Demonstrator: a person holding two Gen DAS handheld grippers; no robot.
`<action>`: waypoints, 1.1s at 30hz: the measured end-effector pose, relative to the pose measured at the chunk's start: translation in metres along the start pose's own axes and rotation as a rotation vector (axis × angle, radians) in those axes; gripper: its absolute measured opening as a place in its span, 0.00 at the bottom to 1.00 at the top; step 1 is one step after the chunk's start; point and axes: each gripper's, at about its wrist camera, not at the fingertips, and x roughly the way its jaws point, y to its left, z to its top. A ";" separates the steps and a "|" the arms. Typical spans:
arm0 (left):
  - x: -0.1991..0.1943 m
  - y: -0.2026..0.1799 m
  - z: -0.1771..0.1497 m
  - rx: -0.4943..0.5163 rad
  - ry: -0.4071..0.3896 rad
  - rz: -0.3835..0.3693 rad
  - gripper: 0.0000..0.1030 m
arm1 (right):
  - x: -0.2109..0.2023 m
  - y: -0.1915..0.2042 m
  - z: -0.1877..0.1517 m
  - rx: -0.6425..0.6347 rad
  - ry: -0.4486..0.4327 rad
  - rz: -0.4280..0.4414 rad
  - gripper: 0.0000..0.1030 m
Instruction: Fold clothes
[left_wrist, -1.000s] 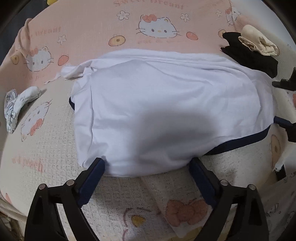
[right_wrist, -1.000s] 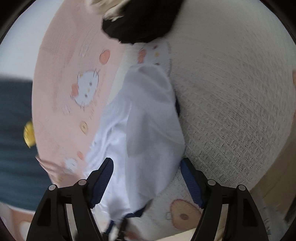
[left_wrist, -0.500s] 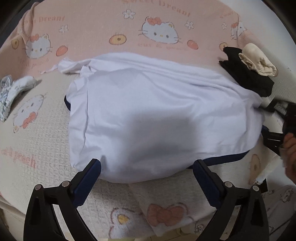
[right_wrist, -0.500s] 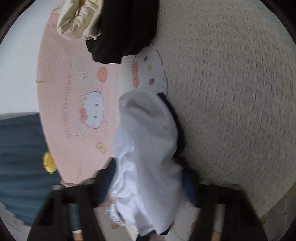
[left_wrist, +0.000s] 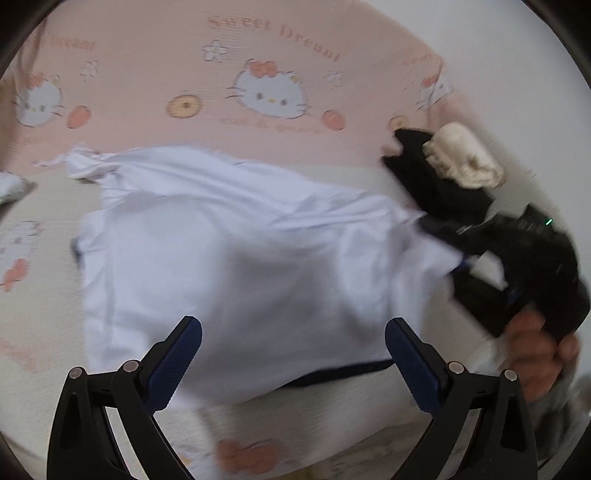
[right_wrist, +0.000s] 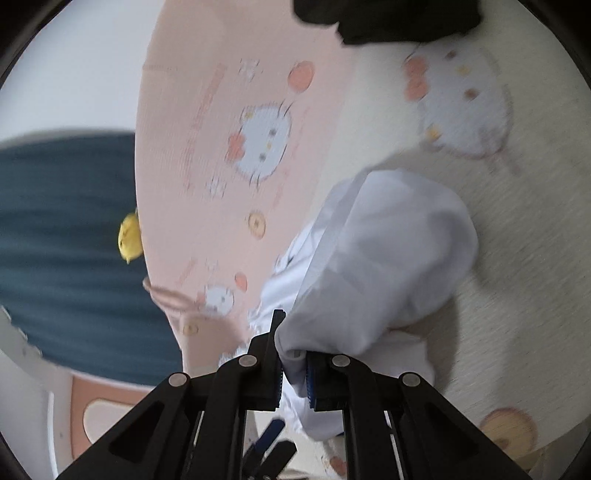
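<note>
A white garment with dark blue trim (left_wrist: 236, 258) lies spread on the cream bedspread (left_wrist: 37, 317). My left gripper (left_wrist: 293, 332) hangs open above its near edge, nothing between the fingers. At the garment's right corner, my right gripper (left_wrist: 443, 240), held by a hand (left_wrist: 535, 343), is closing its jaws on the cloth. In the right wrist view the right gripper (right_wrist: 293, 363) pinches a bunched fold of the white garment (right_wrist: 388, 258), which lifts off the bed.
A pink cartoon-cat blanket (left_wrist: 229, 85) covers the far side of the bed. A black garment (left_wrist: 436, 173) with a cream one (left_wrist: 461, 155) on top lies at the right. A small patterned cloth (left_wrist: 11, 186) sits at the left edge.
The right gripper went from wide open to closed on the garment's right corner and pulled it up and leftward. The left gripper rose and drew back from the near edge.
</note>
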 end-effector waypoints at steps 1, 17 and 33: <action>0.002 -0.002 0.002 -0.004 -0.006 -0.024 0.98 | 0.006 0.005 -0.003 -0.010 0.014 0.006 0.08; 0.046 -0.069 0.011 0.211 0.005 -0.121 0.98 | -0.007 0.001 -0.013 -0.038 0.031 0.001 0.08; 0.094 -0.089 0.018 0.283 0.017 -0.035 0.14 | -0.033 -0.004 0.001 -0.012 -0.023 -0.037 0.12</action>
